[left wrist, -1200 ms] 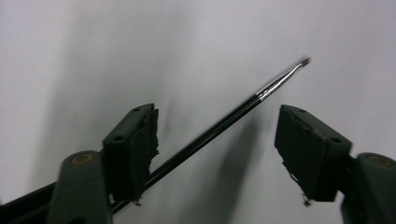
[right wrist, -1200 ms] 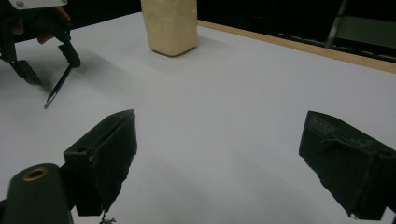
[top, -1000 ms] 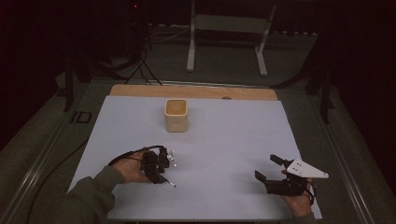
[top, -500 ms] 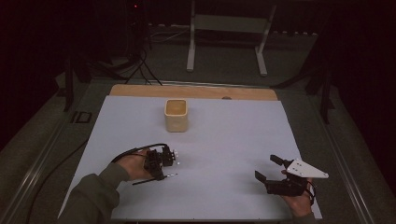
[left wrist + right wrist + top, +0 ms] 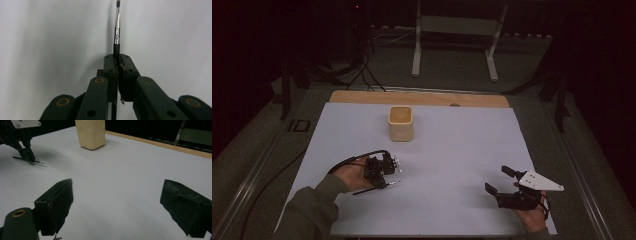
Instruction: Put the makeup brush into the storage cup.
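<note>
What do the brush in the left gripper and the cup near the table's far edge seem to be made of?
Brush: shiny silver ferrule, likely metal by its glints; dark bristle tip; black handle, material unclear. Cup: matte pale tan, possibly wood or plastic; cannot tell which.

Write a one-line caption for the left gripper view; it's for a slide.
Left gripper shut on a thin brush above the white table.
</note>
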The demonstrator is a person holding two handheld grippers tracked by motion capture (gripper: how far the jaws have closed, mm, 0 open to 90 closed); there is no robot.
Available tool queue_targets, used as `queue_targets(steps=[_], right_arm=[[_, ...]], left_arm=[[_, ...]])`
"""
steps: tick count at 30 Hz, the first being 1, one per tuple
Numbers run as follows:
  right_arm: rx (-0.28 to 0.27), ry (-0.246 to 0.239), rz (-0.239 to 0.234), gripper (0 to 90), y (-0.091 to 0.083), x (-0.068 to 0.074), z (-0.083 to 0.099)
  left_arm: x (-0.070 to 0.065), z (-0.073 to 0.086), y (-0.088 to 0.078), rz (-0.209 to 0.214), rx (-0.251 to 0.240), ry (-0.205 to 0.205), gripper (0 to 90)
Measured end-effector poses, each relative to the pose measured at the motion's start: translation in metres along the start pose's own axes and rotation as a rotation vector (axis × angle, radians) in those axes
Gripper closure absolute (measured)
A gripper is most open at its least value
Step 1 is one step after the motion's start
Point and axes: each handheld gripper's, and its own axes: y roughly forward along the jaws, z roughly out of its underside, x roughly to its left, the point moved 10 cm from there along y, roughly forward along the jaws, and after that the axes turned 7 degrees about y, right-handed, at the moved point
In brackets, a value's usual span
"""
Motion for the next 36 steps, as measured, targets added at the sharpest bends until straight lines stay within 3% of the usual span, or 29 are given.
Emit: queue_targets(steps=[7, 14, 18, 26, 27, 36], right_arm=[[0.001, 0.000, 0.001, 11.2, 0.000, 0.000, 0.000], [-0.001, 0.000, 0.002, 11.1, 0.000, 0.000, 0.000], [-0.002, 0.001, 0.003, 11.1, 0.000, 0.000, 0.000], [-0.001, 0.001, 0.003, 11.1, 0.000, 0.000, 0.000], [0.000, 0.001, 0.003, 11.1, 0.000, 0.000, 0.000], [-0.003, 0.002, 0.003, 10.8, 0.000, -0.001, 0.000]], left_arm=[[0.012, 0.003, -0.013, -0.055, -0.045, -0.088, 86.5], [0.023, 0.004, -0.023, -0.102, -0.076, -0.141, 86.6], [0.032, 0.004, -0.034, -0.134, -0.128, -0.185, 86.5], [0.038, 0.006, -0.044, -0.177, -0.167, -0.219, 86.5], [0.041, 0.006, -0.047, -0.198, -0.186, -0.234, 86.5], [0.050, 0.005, -0.065, -0.260, -0.279, -0.291, 86.6]])
